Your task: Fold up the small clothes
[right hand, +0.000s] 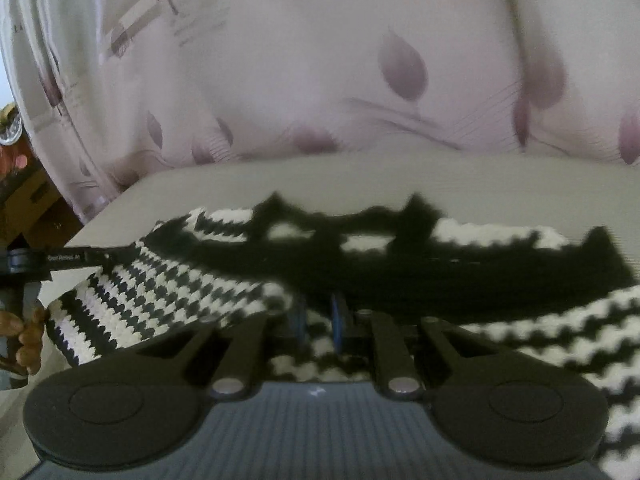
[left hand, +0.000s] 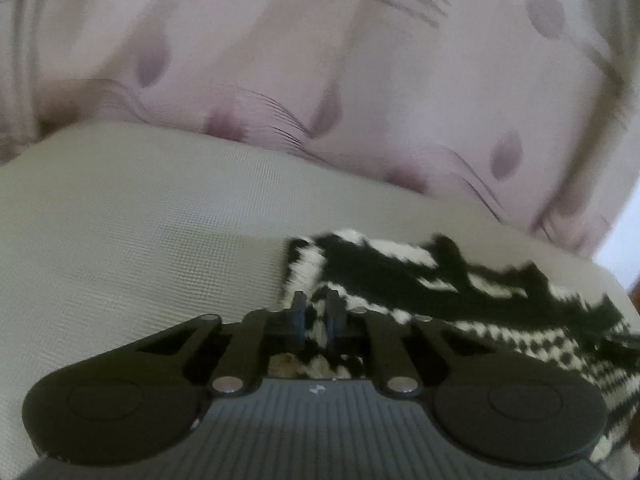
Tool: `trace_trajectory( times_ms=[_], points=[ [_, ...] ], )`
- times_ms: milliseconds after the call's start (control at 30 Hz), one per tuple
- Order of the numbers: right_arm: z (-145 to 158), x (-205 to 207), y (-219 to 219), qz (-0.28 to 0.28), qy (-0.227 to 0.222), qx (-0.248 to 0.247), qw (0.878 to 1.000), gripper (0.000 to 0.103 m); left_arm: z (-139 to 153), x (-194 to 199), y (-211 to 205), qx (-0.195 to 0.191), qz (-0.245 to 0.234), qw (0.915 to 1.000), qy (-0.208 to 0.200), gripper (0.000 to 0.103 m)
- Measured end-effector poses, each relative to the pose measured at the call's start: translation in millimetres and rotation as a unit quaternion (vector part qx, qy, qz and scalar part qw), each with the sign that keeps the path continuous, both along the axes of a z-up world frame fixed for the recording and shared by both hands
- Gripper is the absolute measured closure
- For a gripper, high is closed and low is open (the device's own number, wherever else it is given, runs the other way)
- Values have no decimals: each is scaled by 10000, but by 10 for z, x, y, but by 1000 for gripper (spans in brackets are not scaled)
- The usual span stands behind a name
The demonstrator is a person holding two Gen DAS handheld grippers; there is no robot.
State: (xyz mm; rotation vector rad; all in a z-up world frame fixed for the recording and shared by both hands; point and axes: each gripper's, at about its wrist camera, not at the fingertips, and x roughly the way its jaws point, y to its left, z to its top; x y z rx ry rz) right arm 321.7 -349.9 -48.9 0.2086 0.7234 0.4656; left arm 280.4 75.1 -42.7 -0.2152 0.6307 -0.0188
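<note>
A small black-and-white knitted garment [left hand: 460, 280] with a houndstooth pattern and black trim lies on a pale grey-green mesh surface [left hand: 140, 220]. My left gripper [left hand: 316, 312] is shut on the garment's left edge, with cloth between its blue pads. In the right wrist view the same garment [right hand: 180, 292] spreads across the middle. My right gripper [right hand: 320, 320] is shut on a fold of it, fingertips partly buried in the knit. The left gripper [right hand: 56, 260] also shows at the far left of the right wrist view, at the garment's corner.
A pale pink curtain with purple leaf prints [left hand: 360, 80] hangs right behind the surface and shows in the right wrist view too [right hand: 320, 60]. Wooden furniture and a clock [right hand: 12, 132] sit at the far left. The surface's edge drops off at the right [left hand: 616, 276].
</note>
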Motion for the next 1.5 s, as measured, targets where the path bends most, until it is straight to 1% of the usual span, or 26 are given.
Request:
trace_trajectory(
  times_ms=[33,100,200,267,333,367,433,467,500,567,667,733,800,867,933,1033,1067,1100,1133,1200,1233,1300,1367,1400,1433,1500],
  points=[
    [-4,4,36,-17,-59,23,10000,89,8,-31,55,17,171,9998,-66,103],
    [9,3,32,-12,-172,306,9994,89,-5,-56,249,-209,507,9984,-114,103],
    [-36,4,45,-19,-167,342,9993,88,-46,-60,417,-607,438,9972,-15,103],
    [-71,-7,16,-47,-173,472,9987,88,30,-79,361,-593,9,9982,-119,103],
    [-15,-56,-48,-175,-270,583,9978,87,134,-101,239,-338,-337,9985,-256,100],
    [27,-102,-73,-218,-408,625,9970,87,183,-69,162,-264,-562,9978,-241,92],
    [93,-176,-105,-174,-512,675,9963,87,226,29,40,-205,-821,9963,-162,42],
    [114,-213,-107,-182,-541,660,9962,87,221,107,-40,-139,-933,9955,-59,34],
    [126,-255,-99,-162,-579,626,9962,87,208,178,-98,-96,-1013,9948,46,33],
    [122,-307,-63,-43,-611,526,9967,87,154,304,-192,-37,-1195,9923,326,35],
    [42,-345,-2,36,-581,254,9980,87,61,328,-195,112,-833,9952,506,86],
    [-45,-353,-24,17,-464,314,9984,87,97,222,-36,-213,-512,9978,349,92],
    [-88,-389,-72,8,-439,495,9978,87,102,128,49,-137,-240,9994,223,92],
    [-104,-424,-104,55,-472,681,9965,86,20,133,145,-130,-123,9993,343,92],
    [-150,-416,-88,115,-439,698,9965,76,-25,140,181,-275,-81,9989,359,92],
    [-227,-400,-87,106,-352,823,9959,76,-18,172,96,-243,-293,9989,275,91],
    [-222,-387,-104,127,-311,848,9958,76,-5,178,67,-249,-337,9987,295,87],
    [-218,-384,-132,86,-269,921,9954,76,11,183,44,-242,-382,9985,308,70],
    [-204,-402,-158,7,-275,958,9950,75,29,181,35,-287,-488,9980,289,42],
    [-141,-511,-198,-104,-546,927,9941,75,96,127,30,-315,-535,9980,122,9],
    [-113,-566,-213,-94,-665,921,9935,75,130,95,39,-261,-454,9986,21,5],
    [-83,-626,-224,-68,-713,814,9941,75,181,61,52,-222,-436,9988,-87,7],
    [-87,-645,-205,-25,-753,612,9953,75,135,103,18,-61,-504,9987,99,23],
    [-120,-620,-188,-18,-678,485,9965,75,79,114,-11,171,-502,9982,288,44],
    [-177,-587,-171,-50,-542,399,9977,75,31,121,-26,366,-510,9971,427,55],
    [-209,-571,-191,-82,-503,545,9972,75,-19,74,-4,447,-494,9971,364,52]
  ],
)
